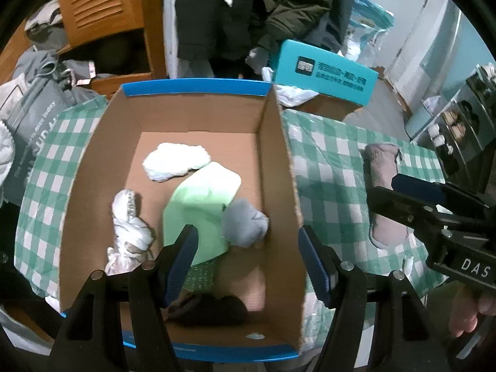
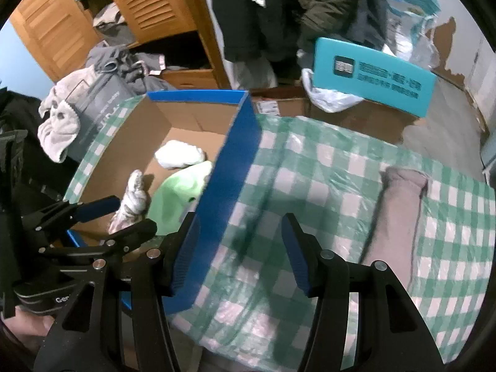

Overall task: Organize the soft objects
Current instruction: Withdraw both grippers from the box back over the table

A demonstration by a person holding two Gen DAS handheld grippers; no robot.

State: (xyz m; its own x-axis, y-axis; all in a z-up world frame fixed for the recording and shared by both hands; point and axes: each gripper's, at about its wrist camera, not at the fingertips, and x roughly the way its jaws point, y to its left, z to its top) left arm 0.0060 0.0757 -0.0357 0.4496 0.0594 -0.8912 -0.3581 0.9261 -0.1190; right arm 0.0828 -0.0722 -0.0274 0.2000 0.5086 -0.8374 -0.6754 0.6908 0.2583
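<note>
A cardboard box [image 1: 192, 114] with blue rims stood open on a table covered by a green-and-white checked cloth [image 1: 328, 161], toward the cloth's left side. Inside it lay several soft things: a white cloth bundle [image 1: 175, 161] near the far wall, a twisted white and grey rag [image 1: 128, 223] by the left wall, a pale green piece [image 1: 198, 210] in the middle, a grey sock ball [image 1: 245, 223] touching the green piece near the right wall, and something dark [image 1: 214, 308] at the near end.

The left gripper [image 1: 246, 263] hung above the near part of the box, pointing steeply down, its jaws spread with nothing between them; the right finger stood just above the box's right wall.

Outside the box, a dusty pink folded cloth [image 2: 400, 217] lay on the checked cloth near its right edge, well apart from the box. The right gripper [image 2: 240, 255] hovered over the bare checked cloth between the box's blue outer wall [image 2: 229, 186] and the pink cloth, its jaws apart and empty; its left finger stood right beside the blue wall, though whether it touched could not be told.

Beyond the table's far edge were a teal box [image 2: 372, 77], a white plastic bag [image 2: 328, 96], dark coats [image 1: 248, 15] hanging, and a wooden cabinet with slatted doors [image 2: 148, 3].
</note>
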